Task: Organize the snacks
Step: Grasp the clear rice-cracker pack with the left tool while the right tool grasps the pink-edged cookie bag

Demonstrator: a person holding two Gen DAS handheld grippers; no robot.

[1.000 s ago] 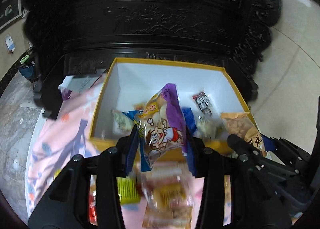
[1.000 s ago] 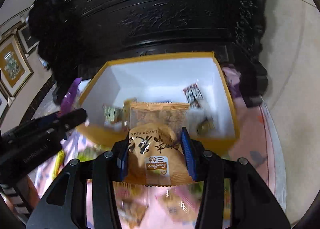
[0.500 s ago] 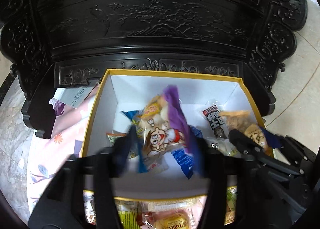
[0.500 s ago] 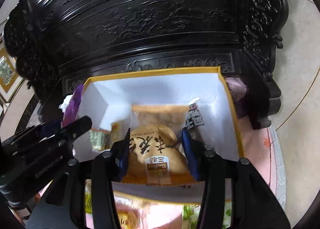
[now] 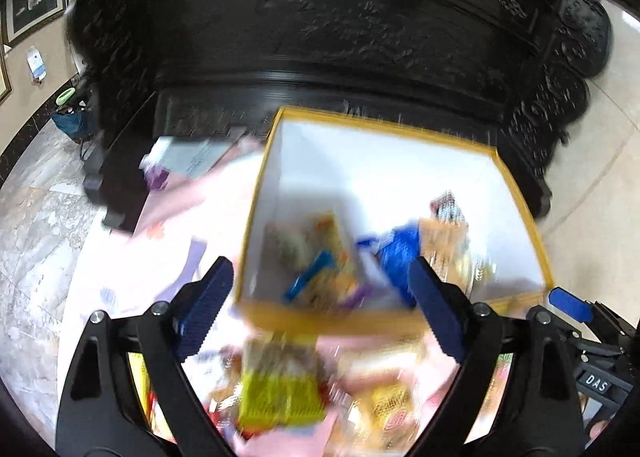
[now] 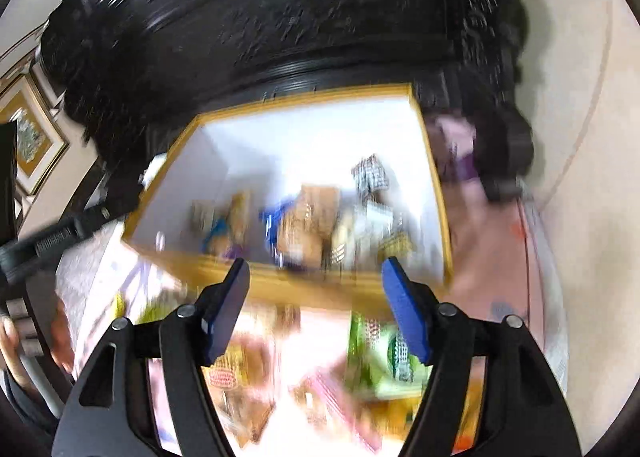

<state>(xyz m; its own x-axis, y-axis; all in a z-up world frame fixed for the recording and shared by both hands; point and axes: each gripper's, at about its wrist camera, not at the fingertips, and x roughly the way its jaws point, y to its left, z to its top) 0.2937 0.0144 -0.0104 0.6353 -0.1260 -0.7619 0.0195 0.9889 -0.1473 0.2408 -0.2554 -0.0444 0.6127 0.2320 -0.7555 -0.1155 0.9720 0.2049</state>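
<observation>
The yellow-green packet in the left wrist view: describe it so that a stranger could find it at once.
Start at the yellow-rimmed box before the dark carved cabinet. On the pink cloth just outside its near wall lies the yellow-green packet, brighter than its orange and brown neighbours.

Snack packets (image 5: 316, 261) (all motion-blurred) unreadable

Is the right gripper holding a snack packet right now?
No, the right gripper is open with nothing between its blue pads; the packets lie in the yellow-rimmed white box.

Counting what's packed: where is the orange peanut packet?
In the yellow-rimmed box: the orange peanut packet lies mid-floor, right of a blue packet, left of a checkered packet.
</observation>
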